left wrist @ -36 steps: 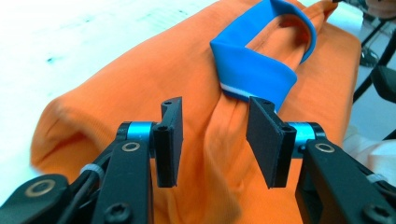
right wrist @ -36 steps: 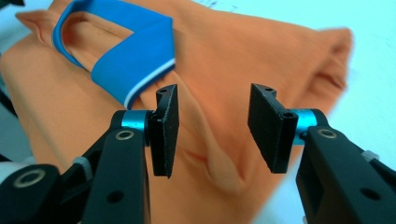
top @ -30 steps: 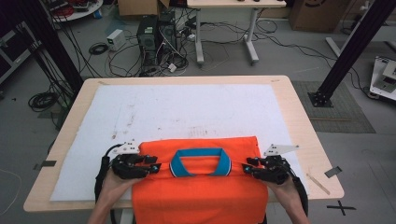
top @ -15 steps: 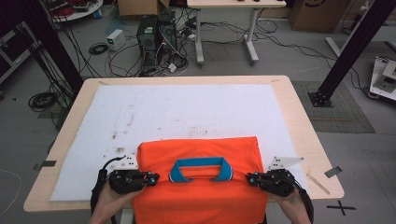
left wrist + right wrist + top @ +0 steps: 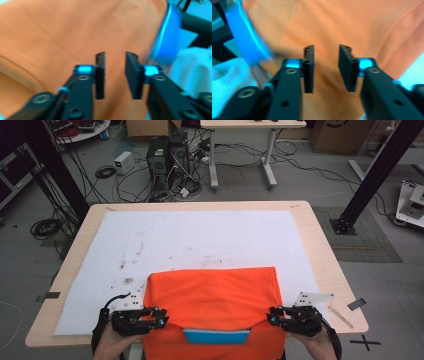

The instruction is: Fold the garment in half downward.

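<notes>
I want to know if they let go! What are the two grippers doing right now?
Left gripper: open, jaws just opened, over the orange shirt, gripping nothing.
Right gripper: open, jaws just opened, over the shirt too.

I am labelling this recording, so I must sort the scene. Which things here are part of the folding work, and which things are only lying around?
Part of the work:
- orange shirt with blue collar
- left gripper, jaws apart
- right gripper, jaws apart
- white mat

Lying around:
- computer tower on the floor
- cables
- cardboard box
</notes>
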Tool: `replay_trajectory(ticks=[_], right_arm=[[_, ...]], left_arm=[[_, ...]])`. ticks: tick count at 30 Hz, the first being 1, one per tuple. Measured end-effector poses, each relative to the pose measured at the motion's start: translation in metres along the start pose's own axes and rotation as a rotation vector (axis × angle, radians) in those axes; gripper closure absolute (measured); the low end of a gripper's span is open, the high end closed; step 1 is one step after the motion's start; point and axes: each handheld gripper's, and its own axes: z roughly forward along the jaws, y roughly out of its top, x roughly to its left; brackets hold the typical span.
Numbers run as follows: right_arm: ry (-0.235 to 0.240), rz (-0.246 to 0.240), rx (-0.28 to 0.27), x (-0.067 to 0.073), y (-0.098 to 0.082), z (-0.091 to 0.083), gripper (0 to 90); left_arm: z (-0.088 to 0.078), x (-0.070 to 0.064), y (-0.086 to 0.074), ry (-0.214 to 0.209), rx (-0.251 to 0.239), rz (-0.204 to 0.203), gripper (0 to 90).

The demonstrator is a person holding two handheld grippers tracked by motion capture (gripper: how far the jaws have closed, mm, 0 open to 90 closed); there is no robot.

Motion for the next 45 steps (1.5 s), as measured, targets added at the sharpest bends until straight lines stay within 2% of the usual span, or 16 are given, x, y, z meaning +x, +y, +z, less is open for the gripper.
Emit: replay_trajectory(ticks=[2,3,5,7,9,11,15,18,22,23,27,32,36,39,42,45], right_arm=[[-0.021,0.009,-0.021,-0.003,0.003,-0.002,54.9],[-0.050,0.014,-0.037,-0.006,0.006,-0.003,49.4],[-0.081,0.034,-0.052,-0.010,0.009,-0.003,46.3],[-0.112,0.043,-0.077,-0.017,0.014,-0.003,39.8],[-0.137,0.050,-0.078,-0.022,0.019,-0.002,38.3],[-0.152,0.059,-0.081,-0.027,0.025,0.000,33.8],[-0.203,0.054,-0.083,-0.039,0.038,0.005,31.6],[-0.212,0.069,-0.077,-0.051,0.049,0.011,29.0],[-0.257,0.057,-0.059,-0.061,0.067,0.020,26.8],[-0.263,0.047,-0.056,-0.063,0.070,0.022,26.8],[-0.258,0.056,-0.026,-0.072,0.081,0.031,26.9],[-0.281,0.078,0.010,-0.083,0.080,0.041,27.9],[-0.281,0.055,0.051,-0.085,0.077,0.050,32.1],[-0.272,0.049,0.093,-0.085,0.075,0.056,36.2],[-0.266,0.042,0.095,-0.085,0.074,0.058,40.4],[-0.254,0.039,0.098,-0.083,0.073,0.058,49.0]], left_arm=[[-0.007,0.006,0.007,0.067,-0.038,0.006,58.9],[-0.009,0.009,0.010,0.093,-0.045,0.004,57.7],[-0.013,0.017,0.016,0.163,-0.061,0.005,52.6],[-0.015,0.027,0.023,0.197,-0.065,0.001,50.1],[-0.015,0.040,0.030,0.215,-0.058,-0.003,47.3],[-0.012,0.056,0.036,0.217,-0.031,-0.018,40.6],[-0.005,0.076,0.044,0.213,-0.021,-0.028,37.1],[0.000,0.089,0.046,0.217,-0.035,-0.062,34.6],[0.009,0.102,0.042,0.198,0.008,-0.079,32.1],[0.011,0.103,0.041,0.196,0.018,-0.093,31.9],[0.018,0.107,0.036,0.182,0.052,-0.084,31.8],[0.027,0.113,0.025,0.166,0.108,-0.109,33.2],[0.029,0.115,0.019,0.169,0.125,-0.110,35.9],[0.029,0.113,0.020,0.172,0.132,-0.093,43.0],[0.030,0.110,0.020,0.175,0.143,-0.073,51.2],[0.032,0.107,0.021,0.176,0.156,-0.054,60.1]])
